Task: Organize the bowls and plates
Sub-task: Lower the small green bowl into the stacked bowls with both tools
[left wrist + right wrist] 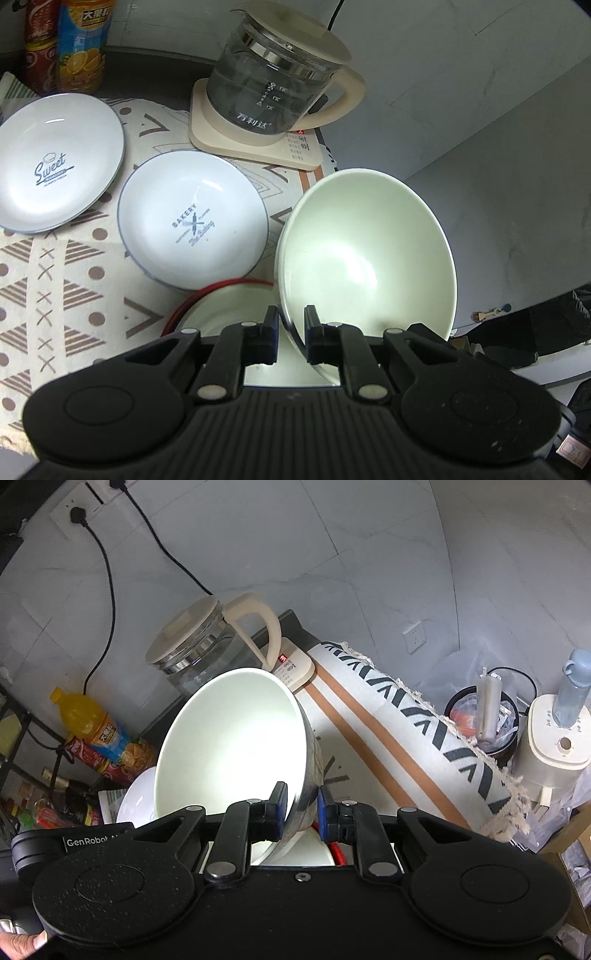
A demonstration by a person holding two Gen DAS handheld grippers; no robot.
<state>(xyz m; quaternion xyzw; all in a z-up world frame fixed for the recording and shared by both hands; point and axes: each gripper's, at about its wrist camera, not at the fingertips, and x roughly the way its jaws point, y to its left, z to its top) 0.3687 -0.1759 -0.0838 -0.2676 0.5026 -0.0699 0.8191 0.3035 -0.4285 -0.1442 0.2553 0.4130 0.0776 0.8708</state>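
Note:
In the left wrist view my left gripper [291,332] is shut on the near rim of a tilted white bowl [369,251], held above the table's right edge. Under it sits a red-rimmed white bowl [229,306]. Two white plates lie on the patterned cloth: a "Bakery" plate [192,221] and a "Sweet" plate [55,162]. My right gripper [303,808] is shut on the rim of a tilted white bowl [229,738] with a patterned outside. The red-rimmed bowl [314,849] sits below it and a white plate [136,805] lies to the left. I cannot tell whether both grippers hold one bowl.
A glass kettle [273,81] on its cream base stands at the back, also seen as the kettle [199,646]. Drink bottles [81,44] stand at the back left. Beyond the cloth's fringed edge [480,760] are a bin [480,716] and a white appliance [554,746].

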